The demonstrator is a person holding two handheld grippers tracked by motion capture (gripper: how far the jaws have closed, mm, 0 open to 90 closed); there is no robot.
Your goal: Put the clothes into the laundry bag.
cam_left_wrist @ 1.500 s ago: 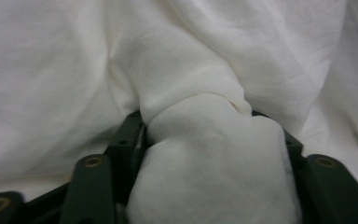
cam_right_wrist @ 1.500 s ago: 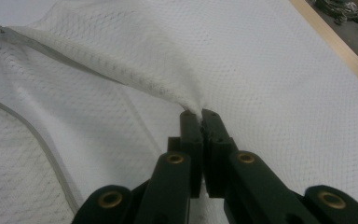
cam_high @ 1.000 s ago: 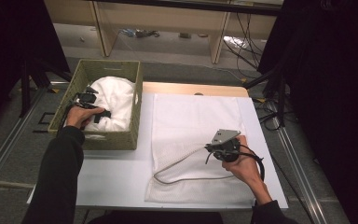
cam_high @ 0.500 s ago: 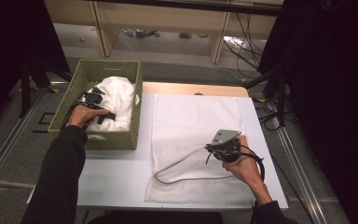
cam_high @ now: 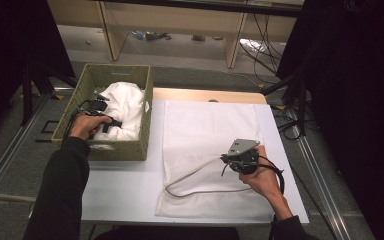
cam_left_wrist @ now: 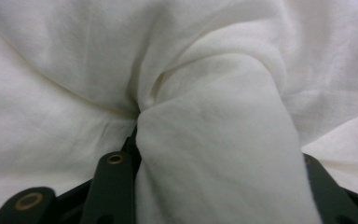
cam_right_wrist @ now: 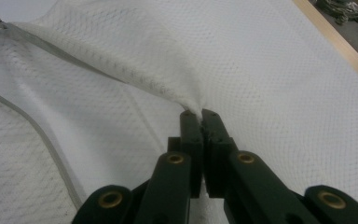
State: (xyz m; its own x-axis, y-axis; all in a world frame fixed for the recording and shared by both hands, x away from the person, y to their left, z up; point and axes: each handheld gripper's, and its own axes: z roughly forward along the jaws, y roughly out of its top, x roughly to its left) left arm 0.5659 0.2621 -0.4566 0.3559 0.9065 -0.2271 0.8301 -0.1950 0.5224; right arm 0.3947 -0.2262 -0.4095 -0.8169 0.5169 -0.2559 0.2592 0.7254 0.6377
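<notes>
Cloth pickup: left gripper (cam_high: 111,123), jaws just closing around a thick fold of white cloth (cam_left_wrist: 223,154) in the basket (cam_high: 115,149), needs a deep bite before lifting; right gripper (cam_right_wrist: 201,114) is pinched on the mesh bag (cam_right_wrist: 270,70).

A white rectangular table (cam_high: 125,190) with a light wooden far edge stood on grey carpeted floor (cam_high: 10,165). Beyond it sat a pale wooden shelf unit (cam_high: 180,20) with loose black cables (cam_high: 265,45) underneath. Black curtains (cam_high: 355,100) hung on both sides, dark against the lit centre. A metal floor rail (cam_high: 320,175) ran along the right.
</notes>
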